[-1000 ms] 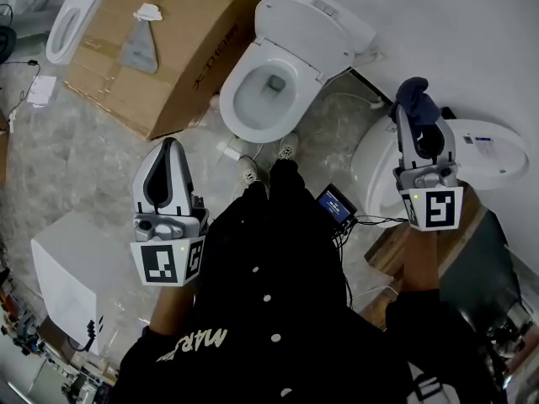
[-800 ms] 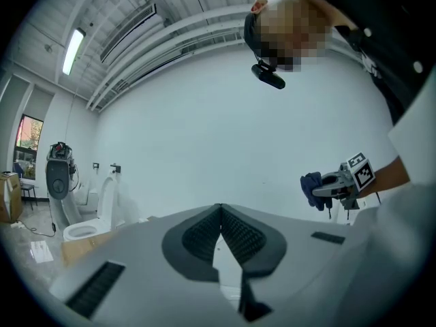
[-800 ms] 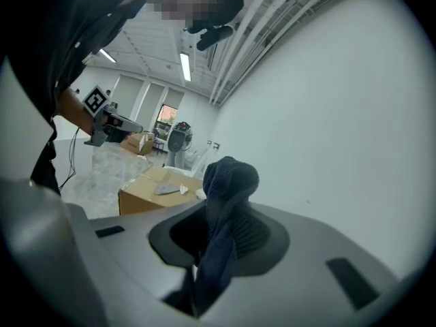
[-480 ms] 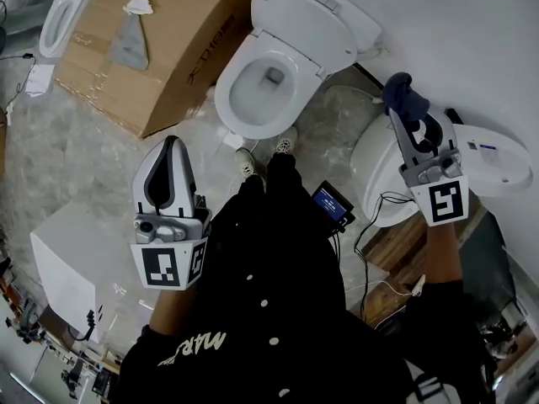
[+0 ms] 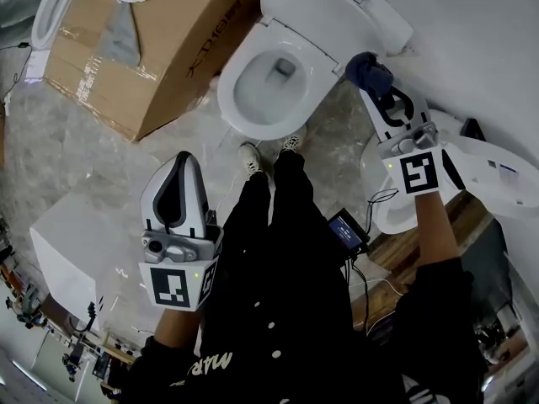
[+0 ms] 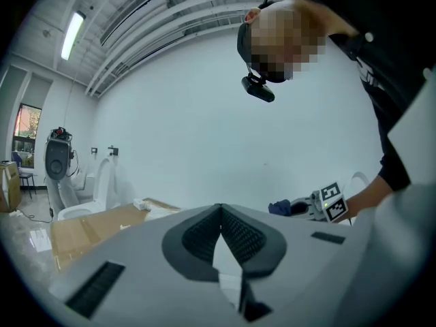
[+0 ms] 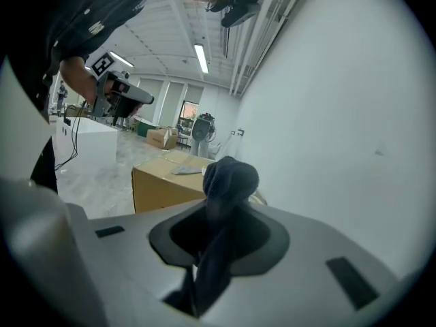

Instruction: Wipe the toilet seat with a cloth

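Toilet seat [image 5: 226, 89] sits down on the open bowl at upper centre of the head view, lid [image 5: 333, 7] raised behind it against the wall. Ring's long axis runs from the front edge, near the person's shoes [image 5: 248, 160], back toward the lid. Right tool [image 5: 375, 87] is clamped on a dark blue cloth [image 5: 367, 68]. In the right gripper view the fabric is pinched between the jaws, with a bunched wad standing out past the tips. The wad hangs just beside the seat's right rear corner, near the hinge end. Contact is not evident, and height above the rim cannot be read from overhead. Seat therefore lies to the left of the cloth and a little toward the person. A wipe would likely start at the right rim and follow the ring forward. Left tool [image 5: 187, 160] is shut with nothing between its jaws, held low by the person's left leg, well apart from the bowl. Right hand is clearly the nearer. Cardboard box [image 5: 143, 40] lies on the floor left of the toilet, outside the likely path.
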Motion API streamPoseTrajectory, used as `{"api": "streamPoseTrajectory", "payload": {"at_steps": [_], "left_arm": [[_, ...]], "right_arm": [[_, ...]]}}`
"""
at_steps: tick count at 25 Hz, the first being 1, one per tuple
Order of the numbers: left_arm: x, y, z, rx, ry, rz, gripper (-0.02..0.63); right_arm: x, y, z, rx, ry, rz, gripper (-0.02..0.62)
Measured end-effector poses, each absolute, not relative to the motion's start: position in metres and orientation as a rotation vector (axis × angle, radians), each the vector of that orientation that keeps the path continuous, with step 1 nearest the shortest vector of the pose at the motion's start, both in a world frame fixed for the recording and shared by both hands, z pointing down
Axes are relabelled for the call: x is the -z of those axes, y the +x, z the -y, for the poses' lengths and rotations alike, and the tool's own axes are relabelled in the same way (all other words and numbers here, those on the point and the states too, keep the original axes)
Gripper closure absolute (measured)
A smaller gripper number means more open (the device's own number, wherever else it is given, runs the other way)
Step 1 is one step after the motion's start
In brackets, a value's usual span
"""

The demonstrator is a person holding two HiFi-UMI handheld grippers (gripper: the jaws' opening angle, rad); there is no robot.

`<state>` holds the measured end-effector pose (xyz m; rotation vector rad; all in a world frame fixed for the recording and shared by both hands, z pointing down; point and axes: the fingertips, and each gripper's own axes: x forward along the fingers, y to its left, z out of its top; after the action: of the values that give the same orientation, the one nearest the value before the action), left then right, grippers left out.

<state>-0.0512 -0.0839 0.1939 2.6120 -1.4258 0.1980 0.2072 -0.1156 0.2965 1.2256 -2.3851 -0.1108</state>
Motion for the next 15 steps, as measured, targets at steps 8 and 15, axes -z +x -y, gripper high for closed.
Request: {"api": "streamPoseTrajectory", "payload": {"at_steps": [8, 15], "left_arm": [[-0.27, -0.046, 0.101, -0.255, 2.553, 1.425, 0.595], [-0.333, -0.041, 0.109, -0.273, 2.515, 1.402, 0.595]], "right_arm": [[-0.409, 0.183, 0.147, 0.113, 1.042, 2.285, 0.511], [-0.502, 0.157, 0.163, 0.136, 0.923, 2.239, 0.511]]}}
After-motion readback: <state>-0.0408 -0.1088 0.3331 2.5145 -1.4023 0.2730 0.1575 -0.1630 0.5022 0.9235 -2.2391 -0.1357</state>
